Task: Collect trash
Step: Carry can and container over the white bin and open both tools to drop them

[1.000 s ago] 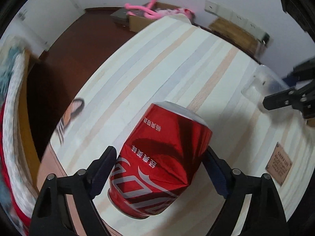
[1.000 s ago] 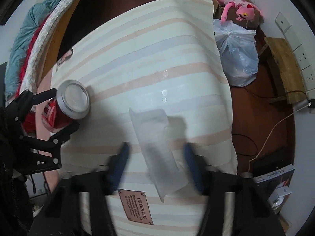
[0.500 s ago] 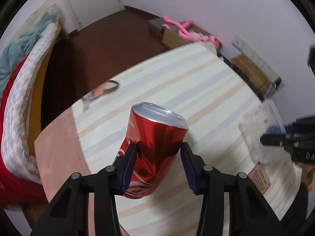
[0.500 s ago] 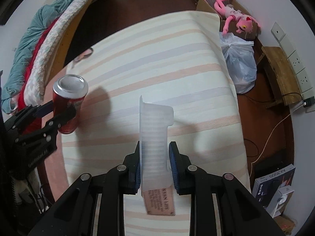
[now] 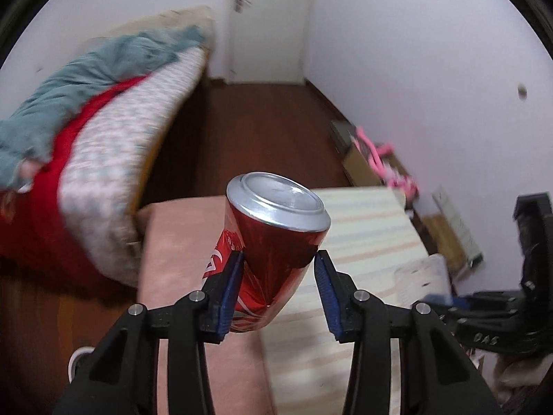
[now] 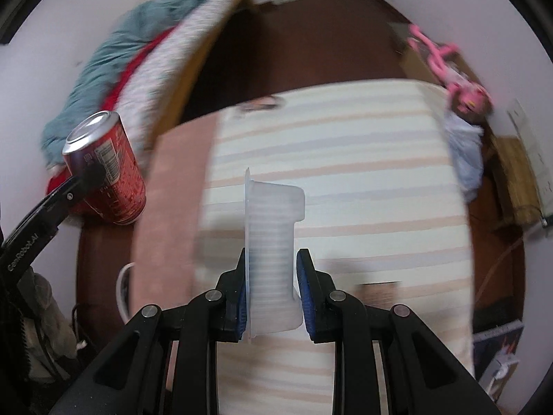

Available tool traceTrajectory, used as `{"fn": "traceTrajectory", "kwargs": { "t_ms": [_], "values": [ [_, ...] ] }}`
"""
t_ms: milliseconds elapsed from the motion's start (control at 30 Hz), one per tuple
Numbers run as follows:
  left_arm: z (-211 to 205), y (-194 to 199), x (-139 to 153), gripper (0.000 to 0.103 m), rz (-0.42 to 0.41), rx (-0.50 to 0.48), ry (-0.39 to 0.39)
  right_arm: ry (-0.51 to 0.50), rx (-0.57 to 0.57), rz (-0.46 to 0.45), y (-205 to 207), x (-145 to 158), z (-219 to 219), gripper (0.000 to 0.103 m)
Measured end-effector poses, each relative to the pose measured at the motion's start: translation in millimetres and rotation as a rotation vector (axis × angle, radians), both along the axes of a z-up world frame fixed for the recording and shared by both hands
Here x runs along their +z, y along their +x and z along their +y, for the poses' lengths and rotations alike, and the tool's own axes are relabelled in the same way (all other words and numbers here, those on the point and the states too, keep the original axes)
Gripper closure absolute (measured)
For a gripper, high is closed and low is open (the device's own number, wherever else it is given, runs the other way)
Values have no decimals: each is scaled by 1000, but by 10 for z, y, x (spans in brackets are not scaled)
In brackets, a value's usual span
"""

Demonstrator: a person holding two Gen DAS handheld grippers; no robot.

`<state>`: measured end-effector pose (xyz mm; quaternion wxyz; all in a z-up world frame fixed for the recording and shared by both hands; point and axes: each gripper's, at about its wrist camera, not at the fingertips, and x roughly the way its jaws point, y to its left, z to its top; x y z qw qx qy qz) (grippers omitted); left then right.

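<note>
Left tool (image 5: 278, 292): you've got it clamped on the red soda can (image 5: 273, 249), held above the striped worktop (image 5: 373, 221).
Right tool (image 6: 271, 290): yours grips the clear plastic tray (image 6: 273, 242) on edge, above worktop.

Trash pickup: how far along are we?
Done: both pieces are off the striped tablecloth. In hand: left gripper clamps the red can; right gripper clamps the clear plastic tray. Left: dropping both off, maybe into the white plastic bag beside the table, though that is a guess.
</note>
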<state>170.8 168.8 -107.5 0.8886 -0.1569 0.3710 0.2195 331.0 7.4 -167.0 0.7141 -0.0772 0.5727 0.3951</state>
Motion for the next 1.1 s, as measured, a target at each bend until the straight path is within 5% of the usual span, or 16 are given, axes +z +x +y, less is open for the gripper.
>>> {"fn": "traceTrajectory", "kwargs": {
  "t_ms": [200,433,600,867,1100],
  "values": [
    [381,-1226,465,65,-90,154,31,104,157,18,-999,303,703,77],
    [904,-2567,307,66,-84,330,-32,102,378,96,-2390,-8,1774,77],
    [1466,-3331,-348,66,-44,476,-185,9,452,148,-3078,-642,2450,77],
    [2287,-3833,-1829,67,52,593,-556,-181,514,180,-3599,-1696,3199,77],
    [2516,-4010,-2503,65,139,670,-694,-297,548,200,-3718,-2291,3628,76]
  ]
}}
